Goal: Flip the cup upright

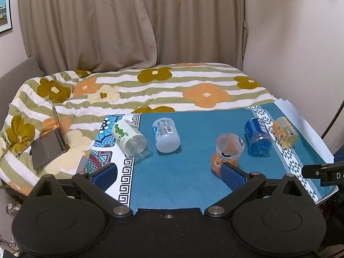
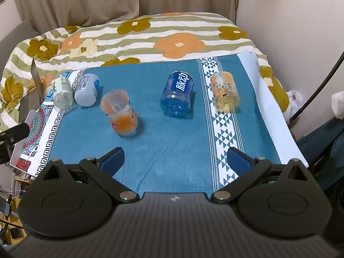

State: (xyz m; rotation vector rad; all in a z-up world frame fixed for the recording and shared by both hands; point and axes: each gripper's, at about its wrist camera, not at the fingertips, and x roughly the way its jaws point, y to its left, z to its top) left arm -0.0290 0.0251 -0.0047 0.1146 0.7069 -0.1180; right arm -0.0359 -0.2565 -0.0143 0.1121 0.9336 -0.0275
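Several cut-bottle cups sit on a teal cloth (image 1: 182, 172) (image 2: 172, 146). The orange cup (image 1: 228, 150) (image 2: 120, 114) stands upright, mouth up. A green-labelled cup (image 1: 129, 137) (image 2: 62, 95), a white cup (image 1: 165, 134) (image 2: 87, 90), a blue cup (image 1: 257, 136) (image 2: 177, 93) and a yellow cup (image 1: 284, 132) (image 2: 225, 91) lie on their sides. My left gripper (image 1: 169, 172) is open and empty; its right finger (image 1: 233, 175) is just in front of the orange cup. My right gripper (image 2: 176, 160) is open and empty, near the front edge.
A flowered duvet (image 1: 150, 86) (image 2: 150, 36) covers the bed behind the cloth. An open laptop (image 1: 49, 146) lies on the duvet at the left. Curtains (image 1: 96, 21) and walls close the back. The right gripper's body (image 1: 322, 172) shows at the left view's right edge.
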